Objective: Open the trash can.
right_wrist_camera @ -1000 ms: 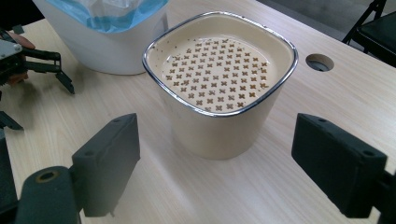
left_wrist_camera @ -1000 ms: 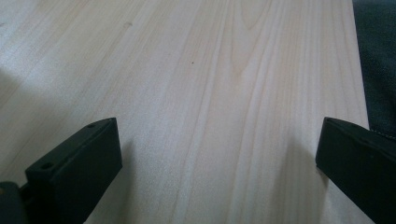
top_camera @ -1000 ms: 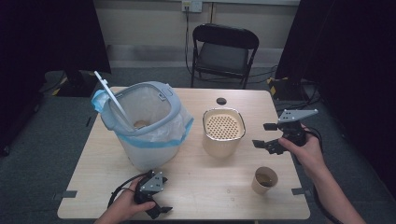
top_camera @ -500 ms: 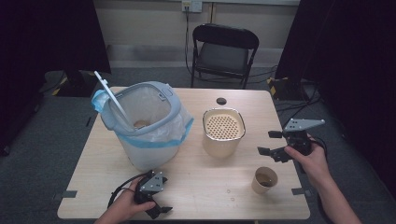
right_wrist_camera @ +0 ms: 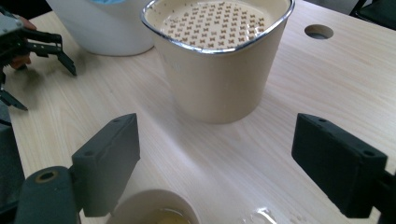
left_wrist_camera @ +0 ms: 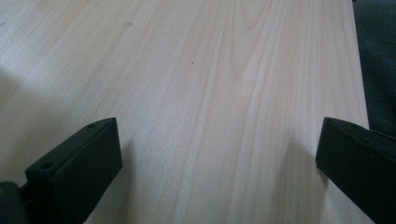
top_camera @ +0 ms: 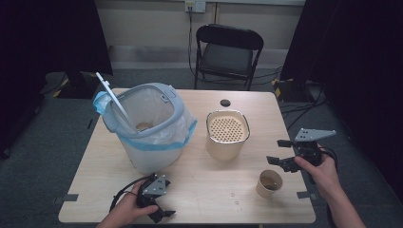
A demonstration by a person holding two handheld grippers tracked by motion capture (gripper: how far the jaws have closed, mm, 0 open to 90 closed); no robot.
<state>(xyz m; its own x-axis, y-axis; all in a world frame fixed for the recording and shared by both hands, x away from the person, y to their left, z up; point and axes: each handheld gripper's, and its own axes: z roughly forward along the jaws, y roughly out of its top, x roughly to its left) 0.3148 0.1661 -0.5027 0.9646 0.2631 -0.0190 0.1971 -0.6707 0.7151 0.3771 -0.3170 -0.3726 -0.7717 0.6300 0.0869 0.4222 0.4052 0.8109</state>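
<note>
A paper cup (top_camera: 269, 183) with brownish liquid stands near the table's front right; its rim (right_wrist_camera: 154, 210) shows at the bottom of the right gripper view. My right gripper (top_camera: 275, 151) hovers just above and behind the cup, open and empty (right_wrist_camera: 215, 158). Ahead of it stands a cream container (top_camera: 227, 134) with a perforated insert (right_wrist_camera: 219, 60). My left gripper (top_camera: 161, 214) rests on the table's front edge, open with bare wood between its jaws (left_wrist_camera: 219, 154). It also appears far off in the right gripper view (right_wrist_camera: 42, 86).
A white bin (top_camera: 147, 128) with a blue-edged liner and raised lid stands at the left. The wooden table (top_camera: 204, 180) has a round hole (top_camera: 225, 102) at the back. Small wet drops (top_camera: 233, 197) lie left of the cup. A black chair (top_camera: 228, 52) stands behind.
My right gripper has sunk and come closer to the paper cup, jaws still wide. The left gripper has stayed put.
</note>
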